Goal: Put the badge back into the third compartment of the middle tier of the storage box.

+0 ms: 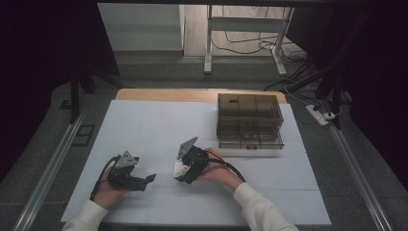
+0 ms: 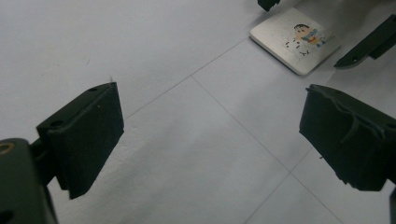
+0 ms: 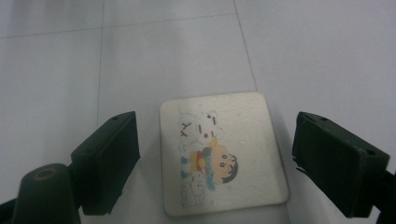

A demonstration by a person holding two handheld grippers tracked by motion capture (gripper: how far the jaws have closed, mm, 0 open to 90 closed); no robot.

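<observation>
Coaster (image 3: pixel 223 154), square white tile with rounded corners and a cartoon print, lies flat on the white table (image 1: pixel 144 130), near the front middle, under the right gripper (image 1: pixel 185 169). No real long axis, sides about equal; in the right gripper view the printed figures lie sideways, their heads toward the view's right. Right gripper (image 3: pixel 215 163) hovers over it, jaws apart, one on each side of the coaster, pads not touching its edges, small gaps both sides. Left gripper (image 1: pixel 144 180) sits just left of it, near the table surface, jaws wide apart with nothing between them; its view shows the coaster (image 2: pixel 294 39) ahead to the upper right. Open table all around the coaster. Brown clear drawer box (image 1: pixel 248 120) stands well apart at the back right.
</observation>
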